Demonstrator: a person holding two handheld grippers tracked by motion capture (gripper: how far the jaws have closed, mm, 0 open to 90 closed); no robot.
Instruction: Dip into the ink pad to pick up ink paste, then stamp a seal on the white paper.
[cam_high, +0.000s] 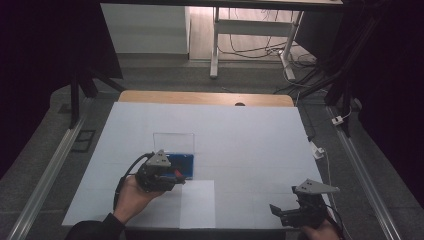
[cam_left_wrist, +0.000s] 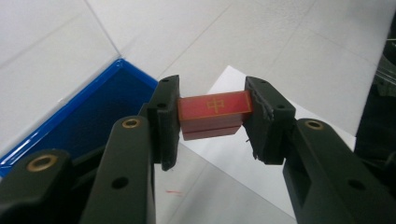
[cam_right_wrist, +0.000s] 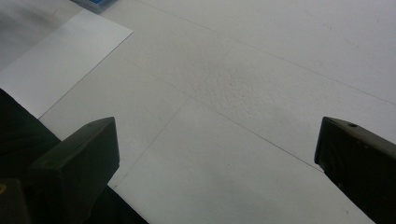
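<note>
My left gripper (cam_left_wrist: 212, 116) is shut on a small red block (cam_left_wrist: 214, 113) with a gold character printed on its top. It holds the block just above the table, over the edge of a white paper sheet (cam_left_wrist: 243, 163) and beside a blue box (cam_left_wrist: 88, 109). In the high view the left gripper (cam_high: 176, 176) sits at the front right corner of the blue box (cam_high: 185, 165), whose clear lid (cam_high: 173, 141) stands up behind it. My right gripper (cam_high: 280, 212) rests open near the table's front right edge, its jaws wide apart over bare white table (cam_right_wrist: 243, 107).
The white sheet of paper (cam_high: 197, 202) lies at the table's front edge between the two grippers. The table top (cam_high: 250, 140) is covered in white. Beyond its far wooden edge stand desk legs (cam_high: 215, 45) and cables on the floor.
</note>
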